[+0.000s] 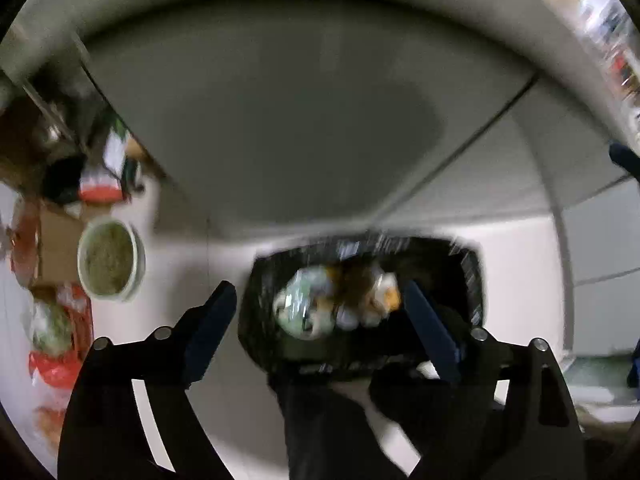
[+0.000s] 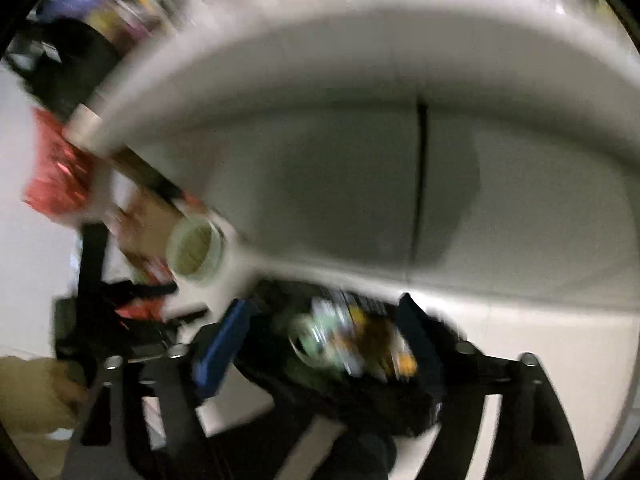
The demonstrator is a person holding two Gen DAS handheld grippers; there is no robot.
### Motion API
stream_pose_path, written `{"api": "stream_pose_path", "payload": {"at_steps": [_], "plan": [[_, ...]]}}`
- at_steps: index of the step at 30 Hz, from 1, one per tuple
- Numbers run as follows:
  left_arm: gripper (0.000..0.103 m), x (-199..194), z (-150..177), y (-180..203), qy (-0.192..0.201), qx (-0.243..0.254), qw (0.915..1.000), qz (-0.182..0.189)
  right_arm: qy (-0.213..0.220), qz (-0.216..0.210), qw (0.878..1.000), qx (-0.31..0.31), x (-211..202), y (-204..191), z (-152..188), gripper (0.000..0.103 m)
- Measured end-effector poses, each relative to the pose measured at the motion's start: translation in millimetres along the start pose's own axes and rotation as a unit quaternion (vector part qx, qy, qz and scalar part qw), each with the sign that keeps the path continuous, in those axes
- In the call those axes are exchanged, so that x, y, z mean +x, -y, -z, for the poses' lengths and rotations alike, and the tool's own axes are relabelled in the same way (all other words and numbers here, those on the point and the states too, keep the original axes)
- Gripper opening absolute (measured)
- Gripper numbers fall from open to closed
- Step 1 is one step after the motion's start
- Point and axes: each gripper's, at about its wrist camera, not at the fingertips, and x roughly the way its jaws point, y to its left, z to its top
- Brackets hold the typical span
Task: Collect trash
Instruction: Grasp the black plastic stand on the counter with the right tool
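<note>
A black trash bin (image 1: pixel 472 276) lined with a black bag stands on the floor below a white table. Crumpled wrappers and trash (image 1: pixel 336 304) lie inside it; they also show in the right wrist view (image 2: pixel 352 344). My left gripper (image 1: pixel 320 320) is open above the bin, fingers wide apart, nothing between them. My right gripper (image 2: pixel 324 344) is open too, over the same bin (image 2: pixel 360 396), empty. Both views are blurred by motion.
The white table underside (image 1: pixel 280 120) fills the upper part of both views. A round container with greenish contents (image 1: pixel 110 258) stands at the left, seen also in the right wrist view (image 2: pixel 196 250). Red bags (image 1: pixel 60 360) and cardboard boxes (image 1: pixel 60 240) crowd the left side.
</note>
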Motion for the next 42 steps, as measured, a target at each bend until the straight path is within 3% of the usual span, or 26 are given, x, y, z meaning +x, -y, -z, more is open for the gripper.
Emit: {"api": "stream_pose_path", "payload": {"at_steps": [1,4,7,13,17,20,23,28,30,36,38,42], "plan": [[0.089,-12.5,-5.1,1.8,0.014,0.0,0.9999,-0.003,0.033,-0.006,0.999,-0.014,-19.9,-9.6,-12.4,0.098],[0.089,-56.4,-29.9,5.5,0.071,-0.005,0.9974,-0.008,0.106,0.001,0.993,-0.057,-60.0,-33.2,-50.5,0.098],[0.089,-86.0,-51.6,7.6,0.117,-0.012,0.993,-0.008,0.144,0.004,0.987,-0.07,-73.6,-39.9,-86.1,0.098],[0.089,-110.3,-76.9,2.4,0.162,-0.026,0.9865,-0.01,0.183,0.056,0.977,-0.093,-62.1,-35.6,-179.8,0.098],[0.089,-112.5,-81.2,-4.5,0.165,-0.045,0.9851,-0.011,0.165,0.096,0.974,-0.124,-30.8,-25.2,-254.5,0.098],[0.089,-117.9,-81.3,-10.8,0.172,-0.06,0.9831,-0.014,0.134,0.109,0.982,-0.081,-4.5,-3.6,-291.6,0.098],[0.089,-119.6,-77.4,-17.9,0.167,-0.069,0.9834,-0.017,0.138,0.126,0.981,-0.057,11.6,10.3,-314.2,0.098],[0.089,-115.3,-66.7,-34.6,0.152,-0.088,0.9841,-0.025,0.097,0.197,0.958,-0.186,56.5,-12.0,-329.7,0.098],[0.089,-114.4,-64.6,-41.2,0.148,-0.1,0.9835,-0.027,0.087,0.217,0.949,-0.211,69.5,-16.3,-332.1,0.098],[0.089,-114.1,-62.9,-51.1,0.14,-0.109,0.9835,-0.035,0.044,0.223,0.951,-0.21,105.9,-14.8,-353.6,0.097],[0.089,-115.5,-63.8,-51.1,0.143,-0.109,0.9831,-0.035,0.019,0.218,0.954,-0.205,114.4,-11.4,-358.5,0.086],[0.089,-119.8,-69.9,-49.9,0.152,-0.106,0.9822,-0.029,0.023,0.187,0.962,-0.197,99.1,-9.6,-358.7,0.083]]}}
